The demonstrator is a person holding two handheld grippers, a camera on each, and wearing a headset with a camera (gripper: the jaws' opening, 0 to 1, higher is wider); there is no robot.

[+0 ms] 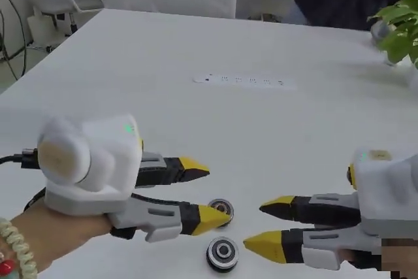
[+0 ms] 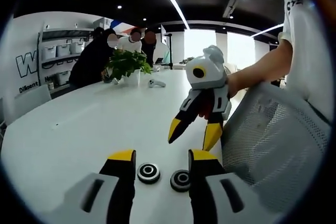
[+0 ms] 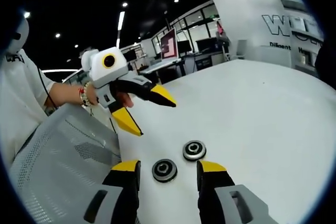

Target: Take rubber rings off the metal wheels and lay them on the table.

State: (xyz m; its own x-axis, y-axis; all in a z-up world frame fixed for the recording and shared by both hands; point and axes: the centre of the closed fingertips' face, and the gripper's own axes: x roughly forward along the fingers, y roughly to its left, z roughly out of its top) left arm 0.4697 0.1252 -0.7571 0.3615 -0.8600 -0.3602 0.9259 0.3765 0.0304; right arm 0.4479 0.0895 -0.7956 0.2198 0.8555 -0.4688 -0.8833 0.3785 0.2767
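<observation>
Left hand-held gripper stood left of the metal wheels, jaws apart, empty | both wheels lay flat on the bench, rubber rings on | right hand-held gripper right of the wheels, jaws apart, empty | rings likely soft, stretchy: pinch at outer rim; wheels could slide.

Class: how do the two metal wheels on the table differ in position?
Head view: the nearer wheel shows whole; the left claw's lower tip hides part of the farther wheel. Right gripper view: the nearer wheel shows between the right claw's tips, the farther wheel beyond them. Both lie flat, dark-rimmed, ungripped.
</observation>
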